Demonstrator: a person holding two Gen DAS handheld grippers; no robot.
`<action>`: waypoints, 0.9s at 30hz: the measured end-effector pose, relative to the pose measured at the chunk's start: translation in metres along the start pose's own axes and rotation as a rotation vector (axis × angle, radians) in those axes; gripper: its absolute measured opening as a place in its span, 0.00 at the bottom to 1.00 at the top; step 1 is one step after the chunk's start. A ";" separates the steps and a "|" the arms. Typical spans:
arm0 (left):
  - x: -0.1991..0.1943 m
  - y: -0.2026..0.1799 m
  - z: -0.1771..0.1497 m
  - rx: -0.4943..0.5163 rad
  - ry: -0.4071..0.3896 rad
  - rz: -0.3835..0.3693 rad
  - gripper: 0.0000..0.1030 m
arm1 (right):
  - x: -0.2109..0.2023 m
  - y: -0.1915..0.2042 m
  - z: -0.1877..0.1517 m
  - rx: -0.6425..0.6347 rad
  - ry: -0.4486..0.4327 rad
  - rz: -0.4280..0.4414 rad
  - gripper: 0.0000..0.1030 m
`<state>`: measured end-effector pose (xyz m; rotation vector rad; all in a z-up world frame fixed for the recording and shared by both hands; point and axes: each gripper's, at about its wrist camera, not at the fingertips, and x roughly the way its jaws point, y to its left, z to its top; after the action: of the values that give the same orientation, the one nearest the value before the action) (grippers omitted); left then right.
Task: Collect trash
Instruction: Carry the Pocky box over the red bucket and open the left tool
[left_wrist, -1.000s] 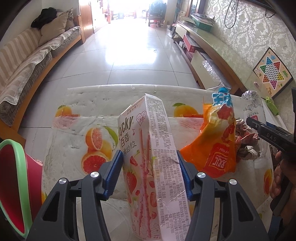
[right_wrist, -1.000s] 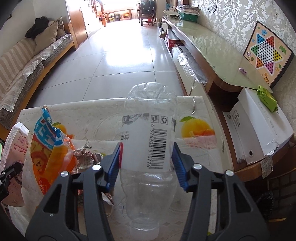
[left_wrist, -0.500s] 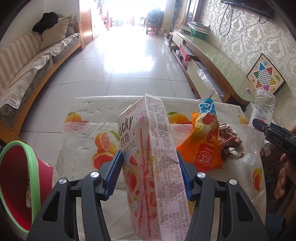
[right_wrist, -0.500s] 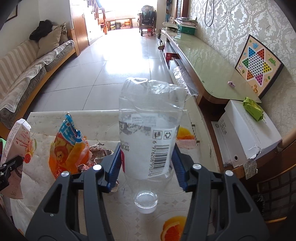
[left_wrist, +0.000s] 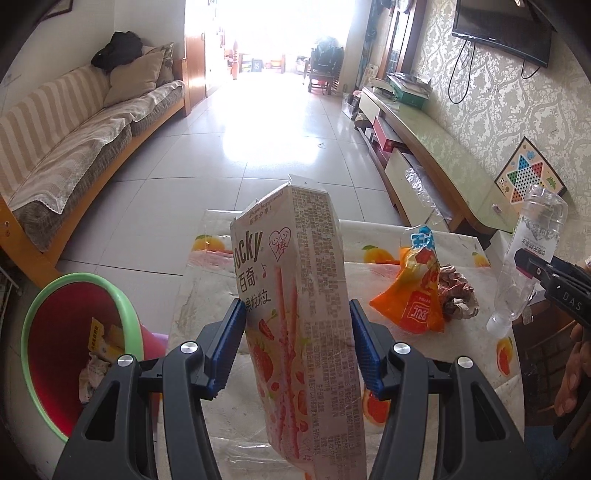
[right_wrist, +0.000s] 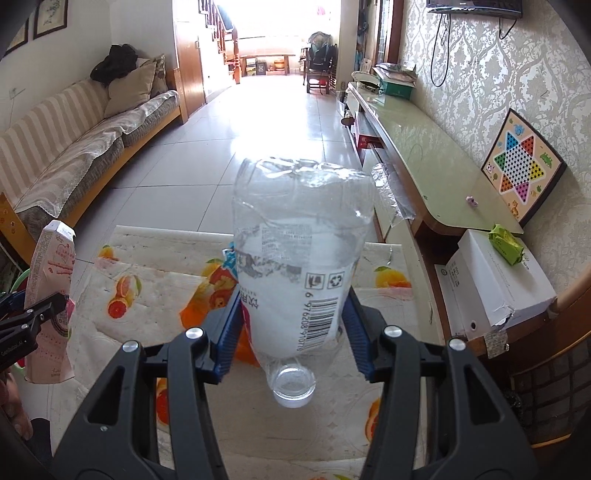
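My left gripper (left_wrist: 297, 343) is shut on a pink Pocky box (left_wrist: 295, 295) and holds it upright above the table; the box also shows in the right wrist view (right_wrist: 50, 295). My right gripper (right_wrist: 293, 332) is shut on a clear plastic bottle (right_wrist: 299, 266), cap down, lifted above the table; the bottle also shows in the left wrist view (left_wrist: 532, 251). An orange snack bag (left_wrist: 413, 295) and a crumpled brown wrapper (left_wrist: 456, 295) lie on the table. A red bin with a green rim (left_wrist: 66, 343) stands on the floor at the left, holding some trash.
The table (left_wrist: 207, 280) has a fruit-print cover. A striped sofa (left_wrist: 74, 129) runs along the left wall. A long low cabinet (right_wrist: 413, 147) runs along the right wall, with a white box (right_wrist: 495, 280) and a game board (right_wrist: 517, 166).
Both grippers have risen and pulled back with their loads. The bottle has lifted off the table. More of the red bin now shows at the left.
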<state>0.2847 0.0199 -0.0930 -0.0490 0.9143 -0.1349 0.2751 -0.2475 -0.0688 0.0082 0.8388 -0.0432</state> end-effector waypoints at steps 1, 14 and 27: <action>-0.005 0.007 -0.002 -0.007 -0.006 0.006 0.52 | -0.002 0.009 0.000 -0.010 0.000 0.010 0.48; -0.049 0.121 -0.013 -0.134 -0.055 0.101 0.46 | -0.017 0.145 0.004 -0.148 -0.011 0.153 0.48; -0.072 0.213 -0.024 -0.248 -0.087 0.200 0.46 | -0.031 0.251 0.006 -0.273 -0.026 0.278 0.48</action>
<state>0.2421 0.2409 -0.0722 -0.1910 0.8396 0.1662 0.2692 0.0038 -0.0441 -0.1319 0.8054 0.3323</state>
